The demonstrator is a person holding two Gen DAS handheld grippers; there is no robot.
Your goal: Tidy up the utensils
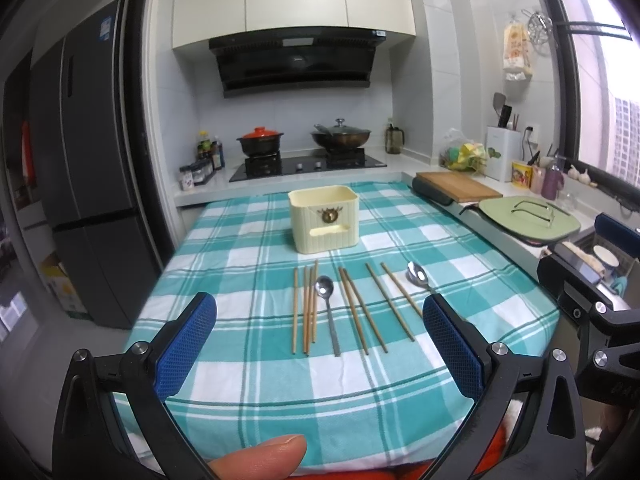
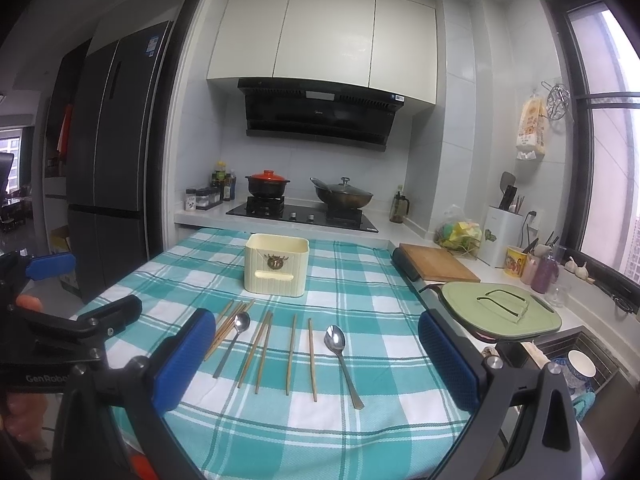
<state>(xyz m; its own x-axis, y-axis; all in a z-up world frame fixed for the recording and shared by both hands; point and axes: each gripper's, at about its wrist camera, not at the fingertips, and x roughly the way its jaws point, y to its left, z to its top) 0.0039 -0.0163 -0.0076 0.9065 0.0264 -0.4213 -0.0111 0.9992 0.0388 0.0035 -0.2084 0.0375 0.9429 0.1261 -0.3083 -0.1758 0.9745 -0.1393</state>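
Kitchen, daylight from a large dark-framed window (image 2: 612,128) on the right. Pale tiled wall (image 2: 456,152) ahead; white upper cabinets (image 2: 324,36) above a black range hood (image 2: 320,114). Dark grey refrigerator (image 2: 116,160) stands at left. White countertop (image 2: 404,228) runs ahead and right beyond the teal-checked tablecloth (image 2: 360,292).
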